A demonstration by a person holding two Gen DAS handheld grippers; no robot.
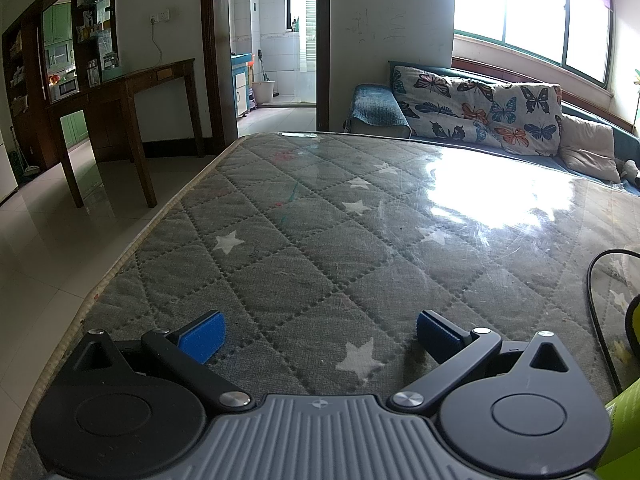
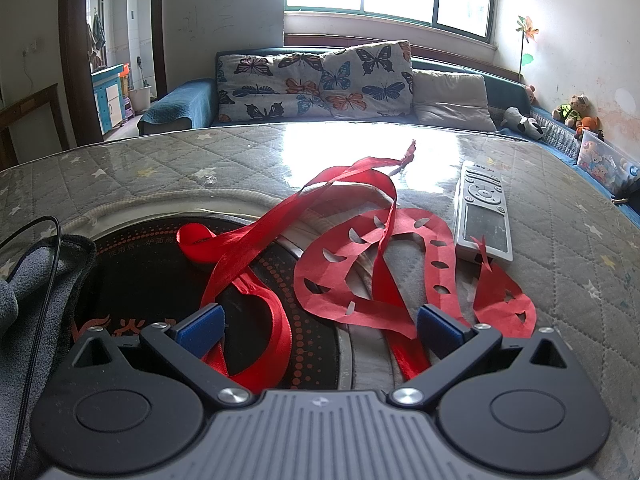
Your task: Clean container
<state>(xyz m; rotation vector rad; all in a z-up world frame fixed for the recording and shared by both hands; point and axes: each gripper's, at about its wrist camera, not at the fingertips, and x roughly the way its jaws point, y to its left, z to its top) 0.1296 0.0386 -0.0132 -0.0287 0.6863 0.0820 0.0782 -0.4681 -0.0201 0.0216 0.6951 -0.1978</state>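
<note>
Both grippers are held low and roughly level over the quilted table top (image 1: 320, 240), pointing across it toward the sofa (image 2: 192, 100) under the window. The left gripper (image 1: 320, 334) has its jaws spread wide with nothing between the blue pads (image 1: 206, 334) — only bare star-patterned quilting under a clear glossy cover shows in the gap. The right gripper (image 2: 320, 330) is equally wide apart and grips nothing; a red satin ribbon (image 2: 256, 248) runs under and between its fingers, though whether a pad touches it cannot be told. Only the right wrist view shows the clutter: just ahead of the fingers lies a round black induction cooktop (image 2: 152, 280) with an orange dotted ring and a metal rim, a grey cloth (image 2: 36, 276) draped over its left edge and a thin black cable (image 2: 48, 264) crossing that cloth. A red paper cutout (image 2: 360, 264) with small slits lies beside the ribbon, partly over the cooktop's rim, and a silver remote control (image 2: 482, 212) rests farther right, touching the cutout's edge. No container can be made out with certainty in either view. The left wrist view alone shows a yellow-green object (image 1: 624, 420) at its right border, a dark wooden desk (image 1: 132, 84) and an open doorway (image 1: 276, 40) beyond the table's far edge.
</note>
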